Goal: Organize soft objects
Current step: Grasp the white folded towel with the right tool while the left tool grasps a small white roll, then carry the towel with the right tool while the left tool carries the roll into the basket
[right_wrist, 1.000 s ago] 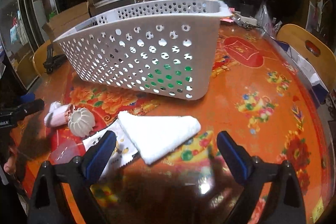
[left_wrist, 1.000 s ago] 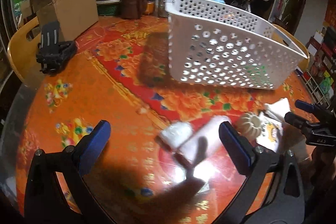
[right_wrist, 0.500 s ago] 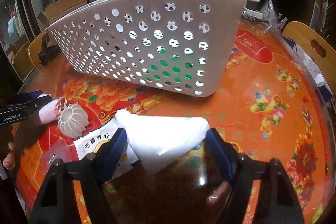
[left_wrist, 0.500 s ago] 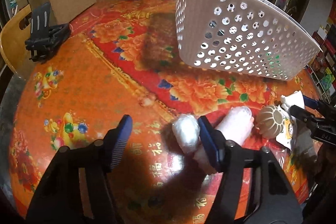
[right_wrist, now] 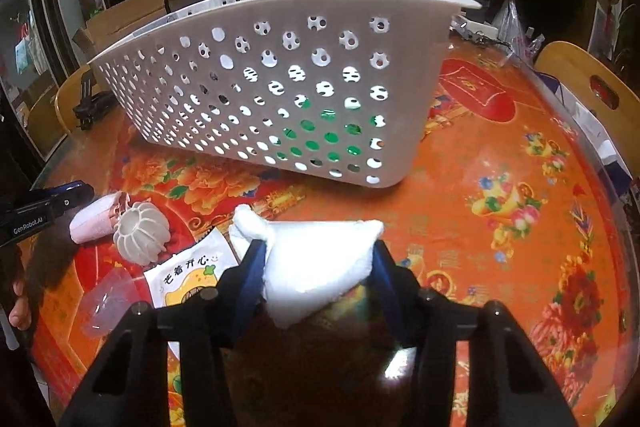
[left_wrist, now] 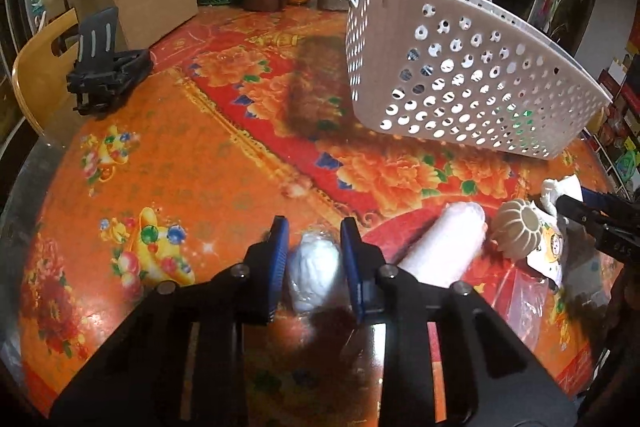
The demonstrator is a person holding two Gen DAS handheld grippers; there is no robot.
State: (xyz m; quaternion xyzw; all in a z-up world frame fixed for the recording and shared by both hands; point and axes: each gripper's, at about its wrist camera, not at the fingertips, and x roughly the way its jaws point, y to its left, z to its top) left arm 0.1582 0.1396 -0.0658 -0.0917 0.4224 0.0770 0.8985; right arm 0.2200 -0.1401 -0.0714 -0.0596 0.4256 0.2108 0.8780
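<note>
1. Surface (left_wrist: 168, 163): orange w/ red band, peony flowers, gold ingots, multicolour.
2. Basket (right_wrist: 280, 87): white plastic, round-hole pattern; green shows thru lower holes.
3. Towel (right_wrist: 316, 267): plain white.
4. Wrapped bundle (left_wrist: 314, 269): white, clear film.
5. Roll (left_wrist: 444, 247): pale pink.
6. Ribbed ball (right_wrist: 142, 233): cream.
7. Packet (right_wrist: 188, 275): white, yellow cartoon, black characters.
8. Left tool (left_wrist: 314, 251) & right tool (right_wrist: 318, 267): black, blue pads.

Left wrist view: looks forward along the left gripper (left_wrist: 314, 259), low and close over the tabletop (left_wrist: 160, 167), facing the basket's (left_wrist: 460, 83) end corner.
Right wrist view: looks along the right gripper (right_wrist: 318, 263), equally low, facing the basket's (right_wrist: 280, 99) long perforated wall.
Shared: basket, ribbed white ornament (left_wrist: 516, 233) (right_wrist: 142, 233), pink roll (left_wrist: 444, 247) (right_wrist: 96, 219), floral tabletop (right_wrist: 500, 187).
</note>
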